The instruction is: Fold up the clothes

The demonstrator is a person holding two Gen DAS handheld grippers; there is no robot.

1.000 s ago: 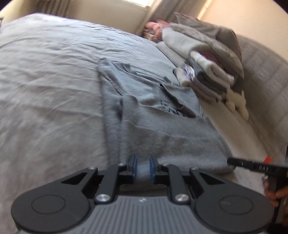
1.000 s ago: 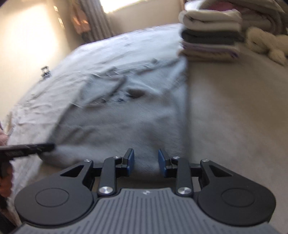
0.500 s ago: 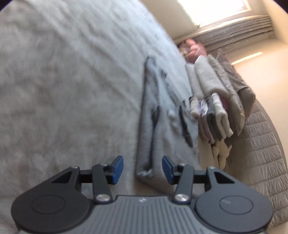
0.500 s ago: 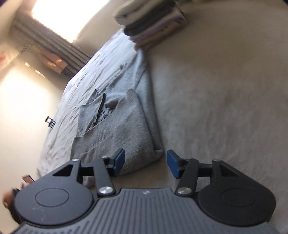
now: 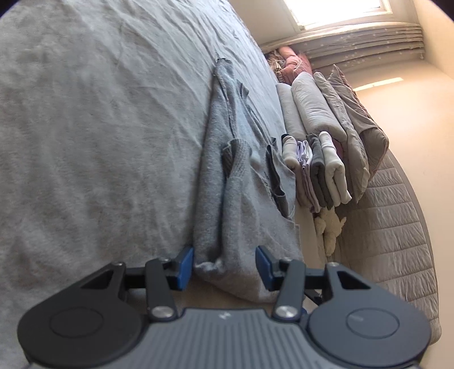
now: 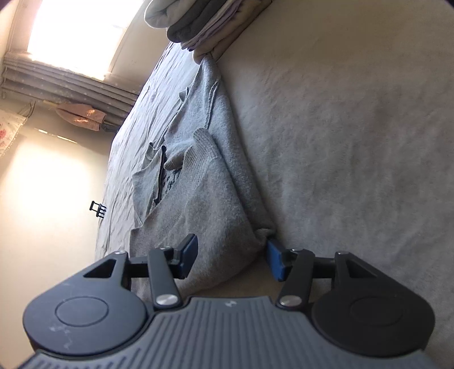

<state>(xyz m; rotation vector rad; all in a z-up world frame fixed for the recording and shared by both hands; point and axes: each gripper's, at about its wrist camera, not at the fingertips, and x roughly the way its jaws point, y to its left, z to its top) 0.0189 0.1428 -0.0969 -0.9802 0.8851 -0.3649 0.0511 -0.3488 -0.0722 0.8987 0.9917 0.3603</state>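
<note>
Sweater (image 5: 244,198), grey, folded into a long strip on the bed (image 5: 99,127), long axis running away from both cameras toward the stack of folded clothes (image 5: 317,167); near hem between spread jaws of left hand-held gripper (image 5: 224,266) and right hand-held gripper (image 6: 232,261), both just closing slightly, pads not pinching

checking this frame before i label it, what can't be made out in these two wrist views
- Grey sweater: its dark print, left wrist view, is covered by a folded-over flap; unreadable.
- Near hem, both views: runs behind the left gripper and right gripper; whether the open blue pads touch it is unclear.
- Stack of folded clothes: cut off by the top edge, right wrist view.
- Small black object: too small to identify.
</note>
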